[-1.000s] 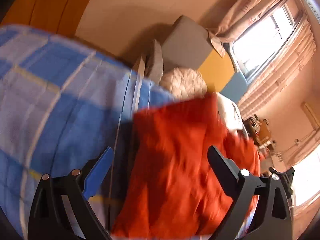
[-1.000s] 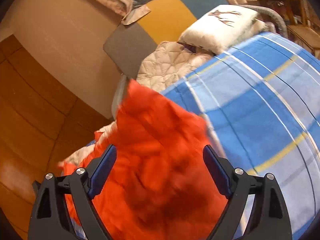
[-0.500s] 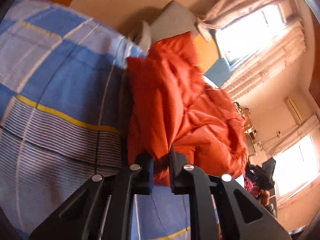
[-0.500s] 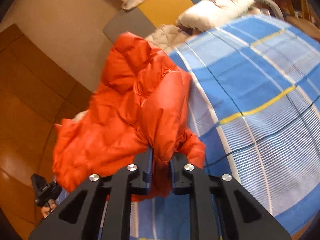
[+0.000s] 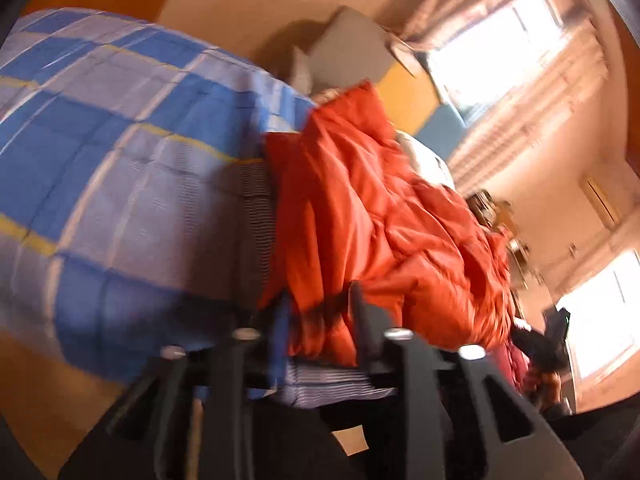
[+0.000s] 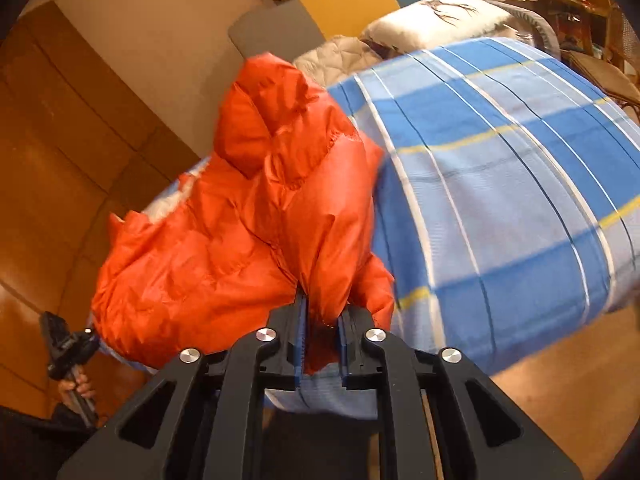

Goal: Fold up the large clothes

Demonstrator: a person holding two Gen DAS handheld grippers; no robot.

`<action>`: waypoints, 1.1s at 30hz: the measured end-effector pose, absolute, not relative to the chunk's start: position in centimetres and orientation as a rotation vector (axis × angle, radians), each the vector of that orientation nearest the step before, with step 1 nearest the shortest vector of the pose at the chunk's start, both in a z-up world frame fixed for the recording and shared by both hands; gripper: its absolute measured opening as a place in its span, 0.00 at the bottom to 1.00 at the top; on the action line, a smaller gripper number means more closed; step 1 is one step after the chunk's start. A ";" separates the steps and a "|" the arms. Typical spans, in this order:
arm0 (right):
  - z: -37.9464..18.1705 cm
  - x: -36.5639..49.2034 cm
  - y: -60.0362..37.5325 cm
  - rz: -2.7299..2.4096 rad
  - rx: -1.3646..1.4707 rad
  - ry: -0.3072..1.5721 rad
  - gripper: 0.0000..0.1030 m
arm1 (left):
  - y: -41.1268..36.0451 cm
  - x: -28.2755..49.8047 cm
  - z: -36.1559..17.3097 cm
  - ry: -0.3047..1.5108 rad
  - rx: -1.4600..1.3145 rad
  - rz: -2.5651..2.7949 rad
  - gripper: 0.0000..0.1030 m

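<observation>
An orange puffer jacket point(image 5: 372, 216) lies bunched on a bed with a blue plaid cover point(image 5: 120, 168). My left gripper point(image 5: 320, 312) has its fingers around the jacket's near hem; the view is blurred and the jaws stand a little apart with cloth between them. In the right wrist view the same jacket point(image 6: 256, 216) hangs over the bed's near corner. My right gripper point(image 6: 322, 320) is shut on a fold of its hem. The left gripper and hand point(image 6: 68, 352) show at the lower left there.
The bed cover point(image 6: 500, 184) stretches right. A white pillow point(image 6: 436, 16) and a beige quilt point(image 6: 340, 56) lie at the headboard point(image 6: 276, 28). Bright windows point(image 5: 496, 44) and curtains are on the right. Wooden floor point(image 6: 560, 400) borders the bed.
Both grippers closed on the jacket's hem and have pulled back toward the bed's near edge. The left jaws look slightly wider than half a second ago.
</observation>
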State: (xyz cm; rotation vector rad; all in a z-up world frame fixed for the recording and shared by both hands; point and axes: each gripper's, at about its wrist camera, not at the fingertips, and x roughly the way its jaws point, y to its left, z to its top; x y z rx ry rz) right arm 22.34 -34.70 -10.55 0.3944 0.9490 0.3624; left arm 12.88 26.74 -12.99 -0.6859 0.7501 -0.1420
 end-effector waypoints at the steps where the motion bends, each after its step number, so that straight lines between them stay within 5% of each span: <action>1: -10.5 22.4 -34.6 0.351 0.377 0.948 0.29 | 27.3 12.1 -12.6 0.720 -0.686 -0.097 0.60; 4: -8.9 23.0 -34.4 0.260 0.289 0.888 0.60 | 27.9 11.9 -10.7 0.652 -0.664 -0.084 0.63; 16: -7.3 35.1 -28.5 0.220 0.025 0.848 0.67 | 22.1 23.9 -8.7 0.752 -0.342 -0.150 0.59; 17: -7.8 35.8 -27.8 0.232 0.002 0.866 0.63 | 21.5 25.2 -9.2 0.784 -0.318 -0.169 0.43; 19: -8.8 36.4 -26.4 0.247 -0.059 0.903 0.21 | 20.6 26.3 -9.8 0.813 -0.253 -0.145 0.14; 20: -9.3 36.6 -25.7 0.236 -0.110 0.911 0.19 | 20.2 26.7 -10.0 0.818 -0.229 -0.149 0.03; 24: -8.9 36.0 -25.2 0.218 -0.167 0.867 0.04 | 20.2 26.3 -9.0 0.761 -0.219 -0.127 0.00; 33: -4.0 36.7 -27.7 0.118 -0.027 0.704 0.02 | 23.9 26.7 -5.7 0.603 -0.350 -0.043 0.00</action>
